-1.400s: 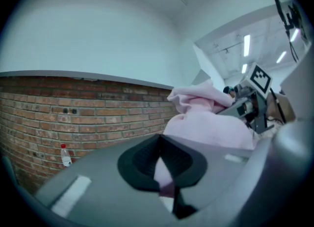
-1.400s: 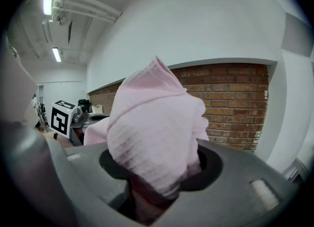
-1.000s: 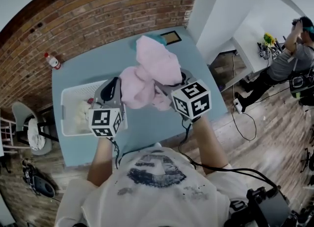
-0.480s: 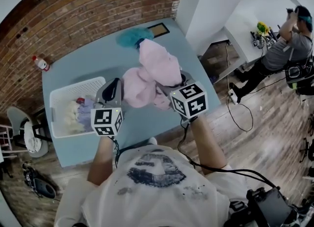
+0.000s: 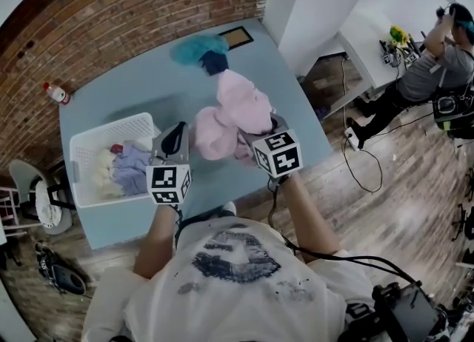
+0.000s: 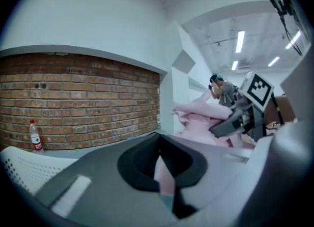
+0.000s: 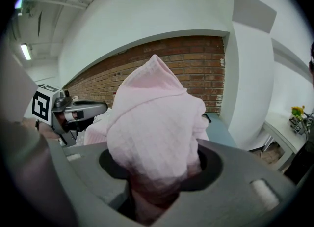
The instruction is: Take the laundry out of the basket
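Pink cloth (image 5: pixel 233 115) is up in the air over the blue surface (image 5: pixel 126 100), held btwn both grippers, off to the right of the white basket (image 5: pixel 111 127) & not touching it. Left gripper (image 5: pixel 176 129) has its fingers (image 6: pixel 98 182) closed tight on a thin fold of the cloth; only a narrow pink strip shows btwn them. Right gripper (image 5: pixel 252 135) is clamped on a thick bunch of the same cloth. The wad keeps its fingers partly apart, w/ the rest mounding up above them. Basket sits at the surface's left end w/ cream, lilac & red laundry (image 5: pixel 122 170) inside. Teal cloth (image 5: pixel 194 48) & dark blue cloth (image 5: pixel 216 63) lie touching at the far edge. Bottle (image 5: pixel 55 94) stands at the far left corner, near the brick wall (image 5: pixel 111 15).
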`<state>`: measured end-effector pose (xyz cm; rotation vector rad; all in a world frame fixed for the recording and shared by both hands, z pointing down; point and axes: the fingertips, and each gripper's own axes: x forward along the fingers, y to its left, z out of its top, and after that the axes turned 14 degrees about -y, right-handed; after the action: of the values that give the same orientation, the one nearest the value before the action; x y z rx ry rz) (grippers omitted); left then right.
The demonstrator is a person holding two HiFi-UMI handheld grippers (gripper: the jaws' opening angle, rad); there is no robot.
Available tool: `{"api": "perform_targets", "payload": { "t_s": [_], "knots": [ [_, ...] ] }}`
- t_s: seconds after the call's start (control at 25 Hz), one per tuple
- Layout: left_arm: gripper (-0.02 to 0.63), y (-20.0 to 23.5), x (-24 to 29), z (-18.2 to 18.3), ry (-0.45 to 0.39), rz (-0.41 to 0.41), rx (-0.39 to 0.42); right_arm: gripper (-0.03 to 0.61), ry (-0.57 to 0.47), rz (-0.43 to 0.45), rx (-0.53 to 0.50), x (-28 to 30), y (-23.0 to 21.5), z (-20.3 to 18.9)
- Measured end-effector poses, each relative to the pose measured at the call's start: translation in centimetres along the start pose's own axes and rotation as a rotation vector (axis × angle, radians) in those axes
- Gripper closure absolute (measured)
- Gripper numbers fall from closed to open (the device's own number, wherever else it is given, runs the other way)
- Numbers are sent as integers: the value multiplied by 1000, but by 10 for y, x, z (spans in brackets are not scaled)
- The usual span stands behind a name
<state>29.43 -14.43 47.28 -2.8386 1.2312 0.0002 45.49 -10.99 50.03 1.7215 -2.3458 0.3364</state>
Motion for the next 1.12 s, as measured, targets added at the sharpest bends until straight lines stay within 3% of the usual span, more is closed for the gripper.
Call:
{"api": "perform_targets", "payload": {
  "t_s": [0.6, 1.12],
  "knots": [
    [623, -14, 11, -58, 74, -8, -27, 345, 154, -55, 26, 39, -21, -109],
    [623, -12, 18, -73, 102, -20, -48, 306, 201, -73, 32, 72, -27, -147]
  ]
}}
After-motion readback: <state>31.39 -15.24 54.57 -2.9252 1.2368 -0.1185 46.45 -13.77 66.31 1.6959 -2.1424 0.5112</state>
